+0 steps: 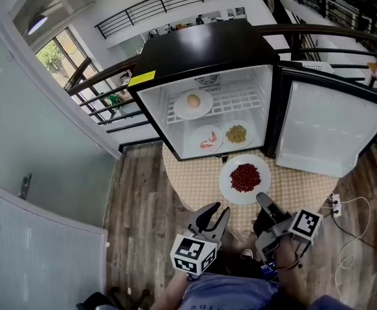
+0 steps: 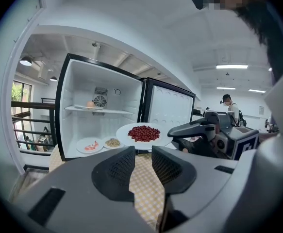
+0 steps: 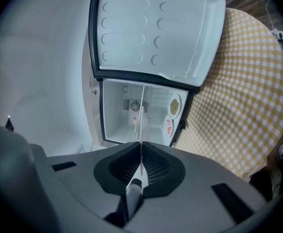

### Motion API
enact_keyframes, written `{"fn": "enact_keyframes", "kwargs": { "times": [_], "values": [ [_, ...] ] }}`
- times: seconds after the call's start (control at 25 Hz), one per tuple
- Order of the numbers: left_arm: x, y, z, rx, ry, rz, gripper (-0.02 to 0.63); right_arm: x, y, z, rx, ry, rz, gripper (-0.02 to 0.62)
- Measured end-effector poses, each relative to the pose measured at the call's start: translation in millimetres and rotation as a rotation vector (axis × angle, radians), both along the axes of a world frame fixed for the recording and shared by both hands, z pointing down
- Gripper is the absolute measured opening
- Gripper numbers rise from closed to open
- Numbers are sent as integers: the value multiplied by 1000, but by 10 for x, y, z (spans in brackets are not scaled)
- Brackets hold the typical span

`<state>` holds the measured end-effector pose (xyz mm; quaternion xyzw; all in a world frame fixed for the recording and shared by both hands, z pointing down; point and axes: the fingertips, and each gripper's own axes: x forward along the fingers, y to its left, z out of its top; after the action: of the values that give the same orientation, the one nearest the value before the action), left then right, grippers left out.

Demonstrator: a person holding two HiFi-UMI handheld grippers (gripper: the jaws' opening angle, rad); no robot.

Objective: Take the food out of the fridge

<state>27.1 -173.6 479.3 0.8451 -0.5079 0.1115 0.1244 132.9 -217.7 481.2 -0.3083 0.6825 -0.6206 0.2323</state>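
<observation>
Right gripper (image 3: 141, 152): jaws pressed shut on the rim of the plate of red food (image 1: 244, 178).
Left gripper (image 2: 142, 165): jaws apart, nothing between them.
Plate's place: just outside the fridge (image 1: 201, 44), before its open front.
Inside the fridge: egg plate (image 1: 193, 103) on the shelf.

**A:** What does the right gripper (image 3: 141, 147) hold?

**B:** Its fingers (image 3: 122, 168) are pressed together on a white plate (image 3: 133, 187), seen edge-on as a thin line.

**A:** And beyond it?

**B:** The open fridge (image 3: 117, 115), with its door (image 3: 151, 28) uppermost in this rolled view. Inside stand a plate of yellowish food (image 3: 174, 106) and a plate of pink food (image 3: 169, 125). At right, a yellow checked cloth (image 3: 233, 106) covers the table.
</observation>
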Motion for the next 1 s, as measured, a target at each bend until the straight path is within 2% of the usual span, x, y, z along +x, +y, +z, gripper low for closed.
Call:
{"fn": "enact_keyframes", "kwargs": {
  "times": [0.2, 0.48, 0.8, 1.0],
  "values": [
    [-82, 20, -33, -2, -6, -17, 117, -67, 25, -36, 23, 20, -16, 21],
    [-193, 174, -54, -1, 2, 14, 117, -223, 167, -15, 17, 22, -3, 21],
    [-598, 492, 12, -21, 35, 38, 117, -584, 527, 17, 2, 37, 20, 21],
    [-790, 709, -10, -5, 70, 88, 117, -725, 806, 30, -1, 42, 67, 21]
  ]
}}
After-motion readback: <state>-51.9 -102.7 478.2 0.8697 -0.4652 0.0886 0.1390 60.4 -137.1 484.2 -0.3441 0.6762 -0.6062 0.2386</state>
